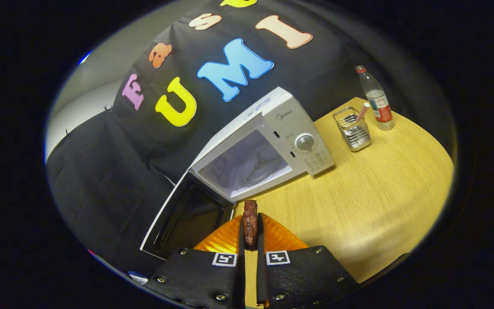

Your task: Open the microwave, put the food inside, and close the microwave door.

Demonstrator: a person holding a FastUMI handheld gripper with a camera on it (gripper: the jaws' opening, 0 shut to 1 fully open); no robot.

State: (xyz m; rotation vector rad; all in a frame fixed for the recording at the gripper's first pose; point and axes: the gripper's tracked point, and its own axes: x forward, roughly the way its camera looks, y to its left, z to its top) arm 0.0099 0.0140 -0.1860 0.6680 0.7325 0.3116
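Your claw (250, 240) pinches the brown piece of food (250, 221) between both fingers. Beyond it the microwave (272, 141) stands with its door (187, 214) swung open and its cavity empty, so opening looks done; loading and closing remain. Far off on the worktop (380, 193), a wire basket (352, 129) holds a stick.

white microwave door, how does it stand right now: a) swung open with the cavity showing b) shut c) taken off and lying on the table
a: the white microwave has its door swung wide, cavity bare, while the gripper is shut on the dark brown piece of food.
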